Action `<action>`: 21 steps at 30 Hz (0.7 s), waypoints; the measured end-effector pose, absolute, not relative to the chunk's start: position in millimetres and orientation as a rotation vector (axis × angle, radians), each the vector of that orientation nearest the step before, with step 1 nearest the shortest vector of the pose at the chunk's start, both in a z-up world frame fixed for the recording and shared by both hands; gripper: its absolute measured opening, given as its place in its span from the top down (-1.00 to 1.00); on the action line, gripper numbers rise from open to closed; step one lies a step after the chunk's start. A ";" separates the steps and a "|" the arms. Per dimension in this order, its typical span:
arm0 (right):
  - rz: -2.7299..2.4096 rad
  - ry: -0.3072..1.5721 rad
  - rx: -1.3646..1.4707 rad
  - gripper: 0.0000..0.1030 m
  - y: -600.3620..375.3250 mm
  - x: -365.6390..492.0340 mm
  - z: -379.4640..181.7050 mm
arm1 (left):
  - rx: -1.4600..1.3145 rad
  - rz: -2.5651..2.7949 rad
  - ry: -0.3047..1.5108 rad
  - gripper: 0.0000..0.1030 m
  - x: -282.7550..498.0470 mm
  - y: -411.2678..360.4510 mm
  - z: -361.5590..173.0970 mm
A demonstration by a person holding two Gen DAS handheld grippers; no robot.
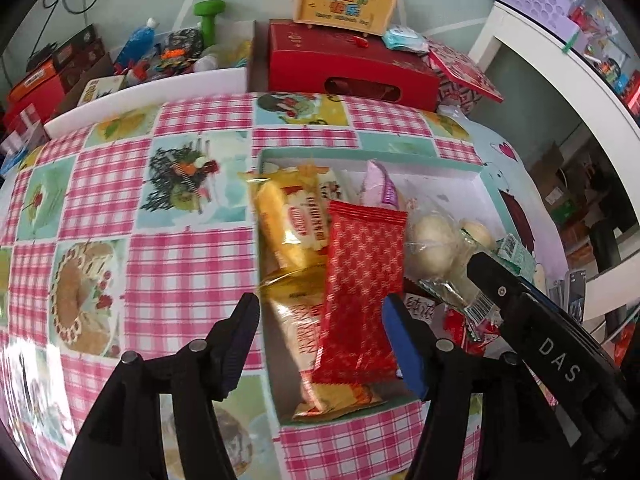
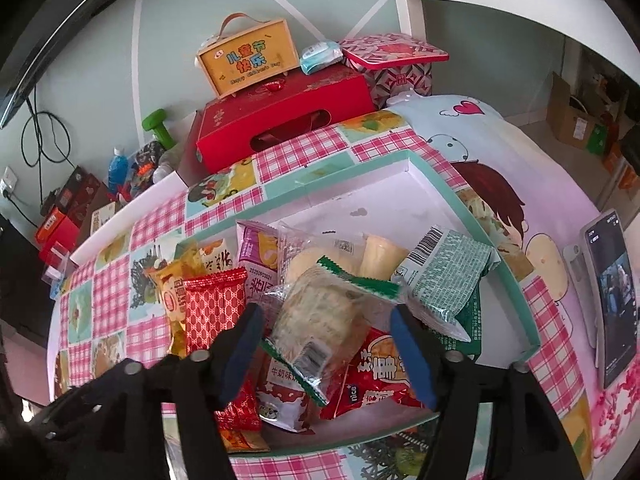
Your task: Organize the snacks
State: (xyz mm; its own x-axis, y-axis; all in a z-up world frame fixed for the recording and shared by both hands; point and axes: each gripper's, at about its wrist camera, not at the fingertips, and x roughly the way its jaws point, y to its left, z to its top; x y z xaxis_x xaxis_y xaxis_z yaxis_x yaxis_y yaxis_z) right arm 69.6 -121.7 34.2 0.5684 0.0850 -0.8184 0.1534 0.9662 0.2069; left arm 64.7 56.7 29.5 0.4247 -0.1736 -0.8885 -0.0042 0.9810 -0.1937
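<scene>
I see most snacks piled loosely in the teal box (image 2: 472,216); sorting seemingly remains. My left gripper (image 1: 320,344) and right gripper (image 2: 328,348) hover, fingers apart.

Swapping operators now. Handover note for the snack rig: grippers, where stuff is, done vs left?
Left gripper: open, holding nothing, hovering over the red packet at the left side of the box.
Right gripper: open, holding nothing, straddling the clear green-edged packet on top of the pile.
Snacks: all the packets in view lie in the box in a loose overlapping heap; the yellow packet sits beside the red one, the green packet at the right.
Done: snacks gathered in the box.
Left: likely tidying the heap; the far end of the box is bare.
</scene>
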 end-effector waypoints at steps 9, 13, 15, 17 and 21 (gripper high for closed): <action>-0.017 0.938 0.201 -0.97 -102.3 63.9 38.9 | -0.190 0.080 1.087 -0.48 57.3 96.7 34.8; -0.010 0.928 0.182 -1.00 -91.6 60.1 40.9 | -0.177 0.173 1.084 -0.72 54.6 115.8 30.4; -0.007 0.926 0.181 -1.00 -87.3 56.5 40.7 | -0.181 0.203 1.079 -0.78 52.0 125.3 29.4; -0.006 0.927 0.179 -1.00 -84.6 52.7 40.3 | -0.187 0.228 1.073 -0.80 48.7 133.1 29.5; 0.003 0.923 0.157 -1.00 -75.8 41.3 40.4 | -0.178 0.262 1.071 -0.91 39.3 142.1 28.1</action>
